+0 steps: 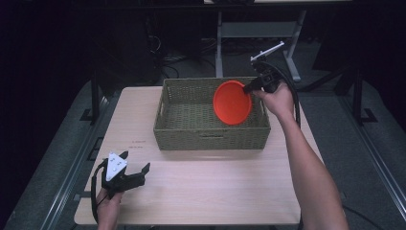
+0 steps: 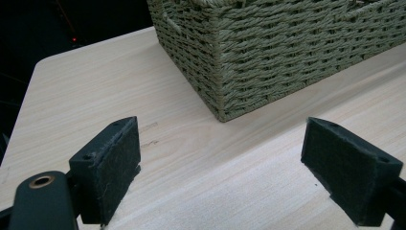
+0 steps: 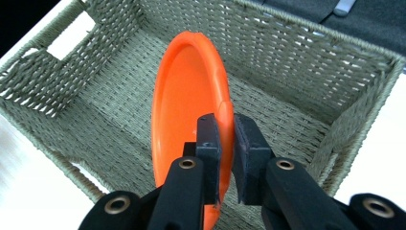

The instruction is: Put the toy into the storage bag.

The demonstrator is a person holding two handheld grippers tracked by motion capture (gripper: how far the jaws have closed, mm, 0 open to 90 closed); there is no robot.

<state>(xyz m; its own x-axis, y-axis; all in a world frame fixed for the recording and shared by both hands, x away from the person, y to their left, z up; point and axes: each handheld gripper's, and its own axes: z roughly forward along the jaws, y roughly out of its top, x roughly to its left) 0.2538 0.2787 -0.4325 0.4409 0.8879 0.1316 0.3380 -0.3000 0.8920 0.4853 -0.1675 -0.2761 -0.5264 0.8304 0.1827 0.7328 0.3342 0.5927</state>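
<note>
While orange plate (image 3: 186, 96) hangs on edge over wicker basket (image 1: 210, 136), clamped at rim by right gripper (image 3: 226, 139), fingers (image 3: 208, 143) closed on thin lip only:
- Risk: pivot or slip out of narrow rim grip; cause: small contact patch, tilted load.
- Risk: lower edge strikes basket's right wall; cause: plate held close to that wall.
- Risk: early release, plate bounces or lands leaning.
- Left gripper (image 1: 125, 168) idle above bench (image 1: 201, 187), fingers (image 2: 110, 163) wide apart, empty; no basket support if basket shifts.
</note>
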